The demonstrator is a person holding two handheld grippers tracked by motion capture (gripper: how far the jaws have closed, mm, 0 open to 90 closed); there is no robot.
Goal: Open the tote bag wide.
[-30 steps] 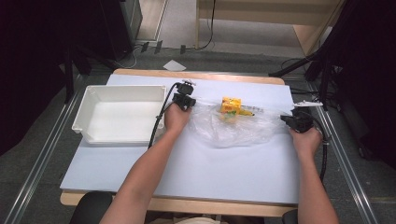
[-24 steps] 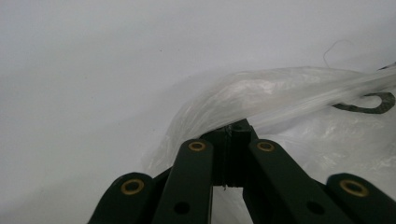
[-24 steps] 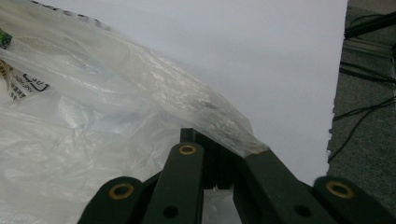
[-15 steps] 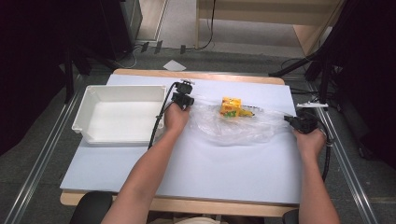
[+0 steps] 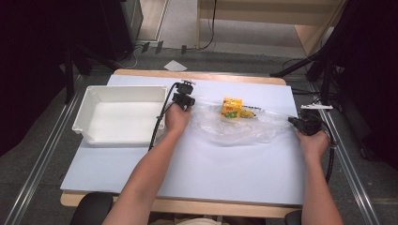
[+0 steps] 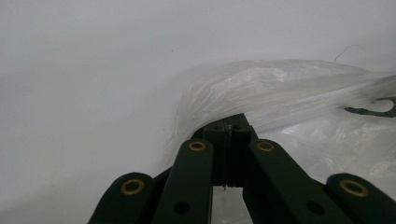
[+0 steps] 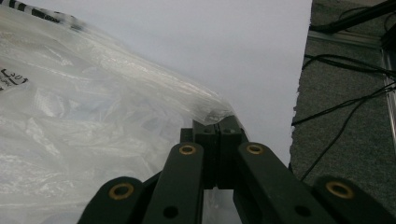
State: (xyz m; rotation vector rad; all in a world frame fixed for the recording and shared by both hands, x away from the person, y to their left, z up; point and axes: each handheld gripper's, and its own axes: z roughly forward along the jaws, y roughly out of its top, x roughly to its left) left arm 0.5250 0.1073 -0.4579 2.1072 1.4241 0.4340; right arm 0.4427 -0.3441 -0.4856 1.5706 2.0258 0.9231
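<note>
A clear plastic bag [image 5: 237,125] lies stretched across the middle of the light table, with a yellow carton [image 5: 232,108] inside it near its far edge. My left gripper [image 5: 184,99] is shut on the bag's left edge; in the left gripper view the jaws [image 6: 229,128] pinch the film [image 6: 280,93]. At the table's right side my right gripper [image 5: 305,123] is shut on the bag's right corner, and the right gripper view has the plastic [image 7: 93,102] bunched at the closed jaw tips [image 7: 217,126].
A white tray [image 5: 89,105] stands empty at the left of the table [image 5: 187,187]. The table's right edge [image 7: 299,93] runs close to my right gripper, with cables [image 7: 345,70] on the grey floor beyond. A black stand [image 5: 324,70] rises at the far right.
My right gripper has drawn outward to the right with the bag's corner, pulling the plastic flatter and wider. The left gripper has kept its place.
</note>
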